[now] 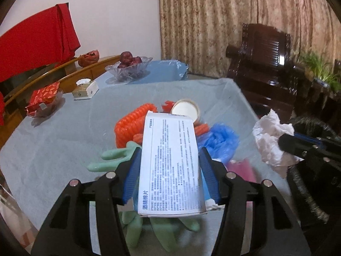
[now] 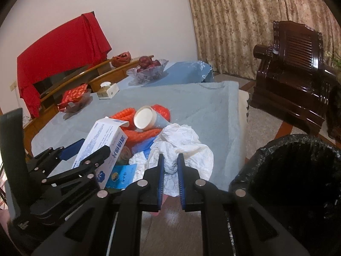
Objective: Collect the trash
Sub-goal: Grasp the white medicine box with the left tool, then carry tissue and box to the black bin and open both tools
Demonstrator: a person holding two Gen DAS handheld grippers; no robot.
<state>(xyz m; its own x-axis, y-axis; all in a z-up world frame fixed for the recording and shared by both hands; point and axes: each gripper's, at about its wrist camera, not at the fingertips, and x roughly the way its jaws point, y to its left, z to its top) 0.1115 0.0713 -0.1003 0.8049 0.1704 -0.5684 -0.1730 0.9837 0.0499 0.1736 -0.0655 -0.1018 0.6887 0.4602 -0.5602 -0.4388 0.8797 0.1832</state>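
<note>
A white printed box [image 1: 170, 160] is held off the table between the blue pads of my left gripper [image 1: 170, 149], which is shut on its long sides. From the right wrist view the same box [image 2: 102, 143] tilts up in the left gripper [image 2: 93, 147]. My right gripper [image 2: 171, 156] is shut on a crumpled white tissue [image 2: 183, 145], seen at the right edge as tissue [image 1: 270, 136]. On the blue-grey cloth lie an orange foam net [image 1: 127, 123], a paper cup [image 1: 185, 111] on its side, a blue plastic bag [image 1: 221, 138] and green rubber gloves [image 1: 113, 155].
A bin lined with a black bag [image 2: 298, 170] stands off the table's right corner. At the far end are a glass fruit bowl [image 1: 130, 68], a tissue box [image 1: 85, 89] and a dish of red packets [image 1: 42, 102]. A dark wooden armchair [image 2: 298, 74] stands at right.
</note>
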